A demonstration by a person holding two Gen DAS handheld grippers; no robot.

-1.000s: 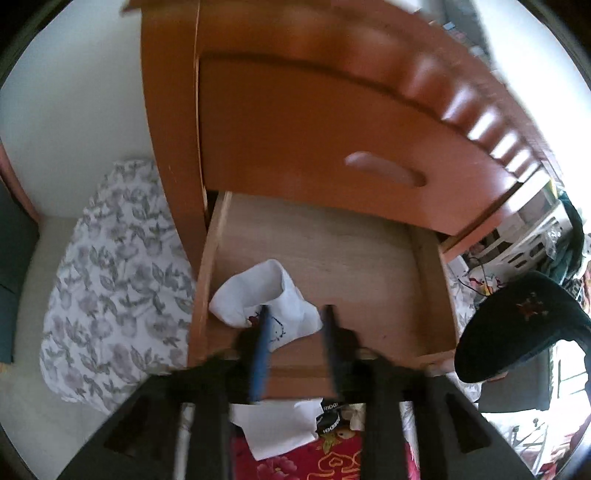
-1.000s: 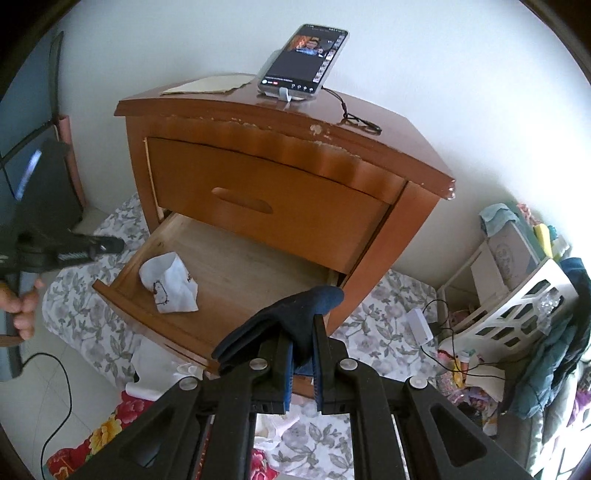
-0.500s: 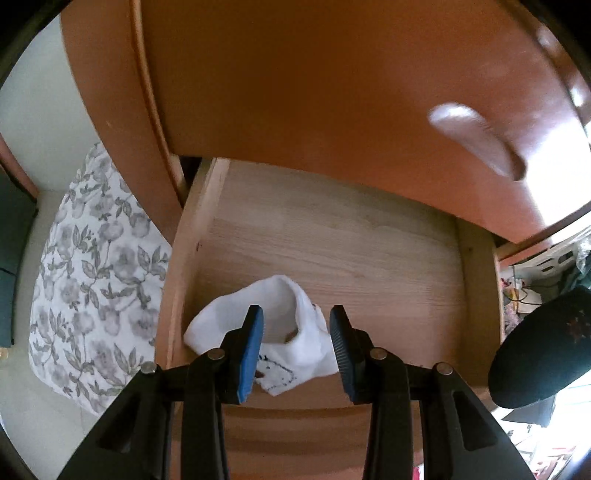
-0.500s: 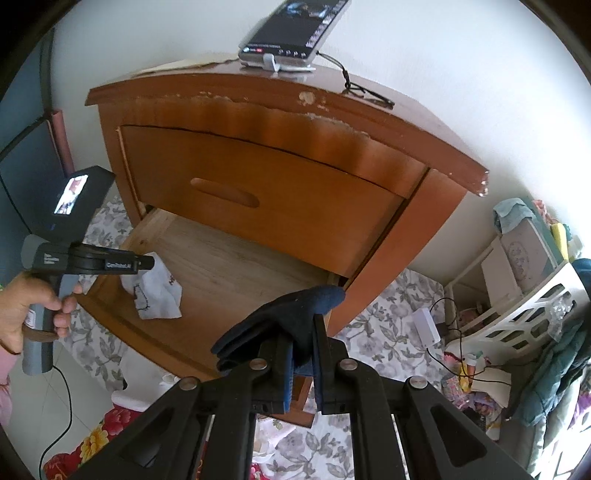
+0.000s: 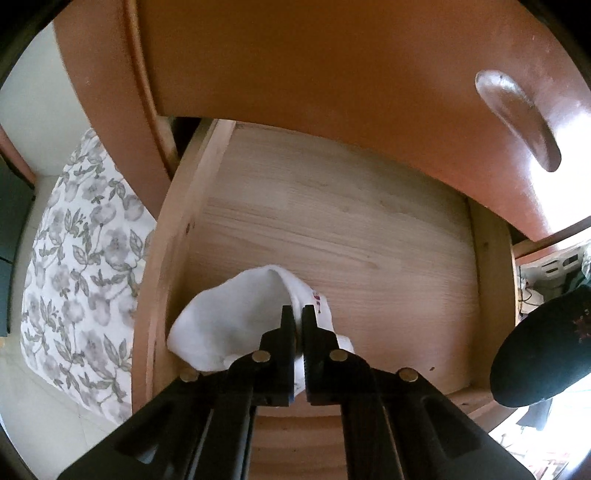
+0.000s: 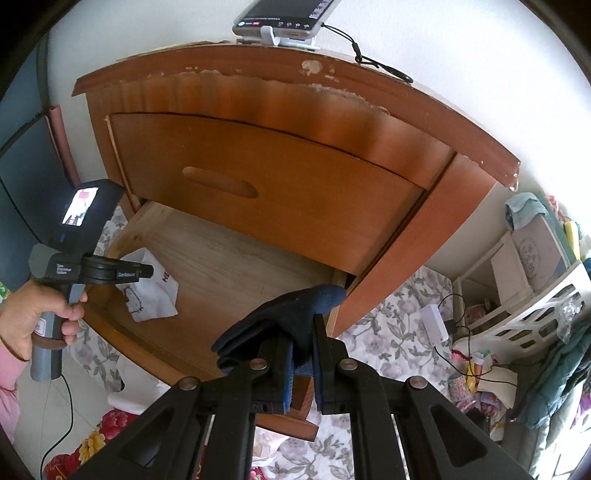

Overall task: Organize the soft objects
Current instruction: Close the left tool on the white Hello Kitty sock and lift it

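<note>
A white sock (image 5: 229,321) lies in the front left corner of the open wooden drawer (image 5: 332,221). My left gripper (image 5: 298,314) points steeply down into the drawer, its jaws closing on a raised fold of that sock, with the fabric pinched between the pads. The right wrist view shows the same white sock (image 6: 155,295) under the left gripper (image 6: 147,272), which a hand (image 6: 33,317) holds. My right gripper (image 6: 302,328) is shut on a dark blue sock (image 6: 288,317) and hangs over the drawer's front right corner. That dark sock (image 5: 543,354) also shows at the right edge of the left wrist view.
The drawer belongs to a brown nightstand (image 6: 258,177) with a shut upper drawer; a phone (image 6: 288,14) stands on top. Floral cloth (image 5: 81,258) covers the floor on both sides. A white basket (image 6: 546,310) with clutter and cables stands at the right.
My left gripper sank into the drawer and its jaws went from apart around the white sock to pinched on it. The right gripper drifted closer to the nightstand, still holding the dark sock.
</note>
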